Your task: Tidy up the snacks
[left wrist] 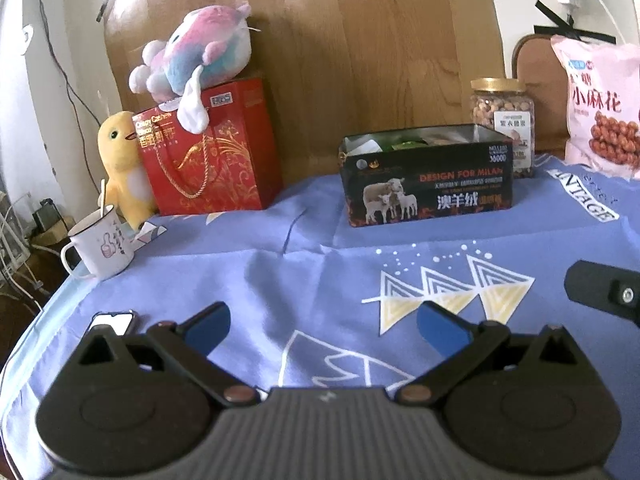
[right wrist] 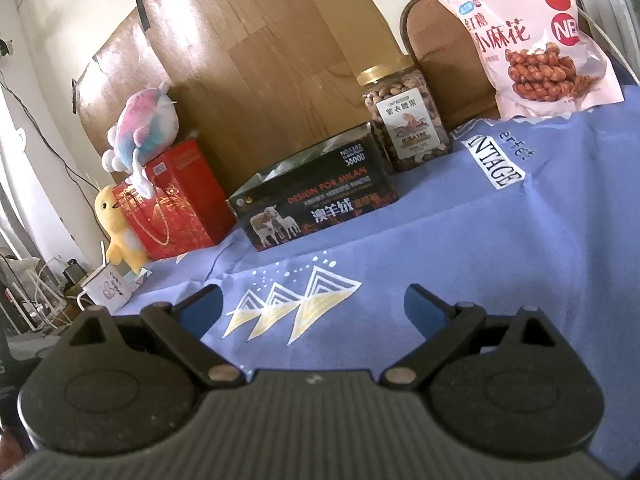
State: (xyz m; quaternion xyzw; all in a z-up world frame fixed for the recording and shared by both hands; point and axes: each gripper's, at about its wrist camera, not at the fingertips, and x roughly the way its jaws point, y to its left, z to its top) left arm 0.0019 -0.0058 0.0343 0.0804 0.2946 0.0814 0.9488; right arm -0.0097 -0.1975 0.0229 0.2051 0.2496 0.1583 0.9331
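An open black tin box [left wrist: 428,180] with sheep on its side stands at the back of the blue cloth; small packets show inside it. It also shows in the right wrist view [right wrist: 316,204]. A clear nut jar [left wrist: 504,120] with a gold lid stands behind the box's right end, also seen in the right wrist view [right wrist: 404,120]. A pink snack bag [left wrist: 600,108] leans upright at the far right, also in the right wrist view [right wrist: 532,40]. My left gripper [left wrist: 322,326] is open and empty above the cloth. My right gripper [right wrist: 314,308] is open and empty, well short of the box.
A red gift bag [left wrist: 208,148] with a pastel plush [left wrist: 196,52] on top stands back left, beside a yellow duck plush [left wrist: 120,160]. A white mug [left wrist: 100,244] sits at the left table edge. A phone [left wrist: 114,322] lies near my left finger. Wood-grain board [left wrist: 340,60] behind.
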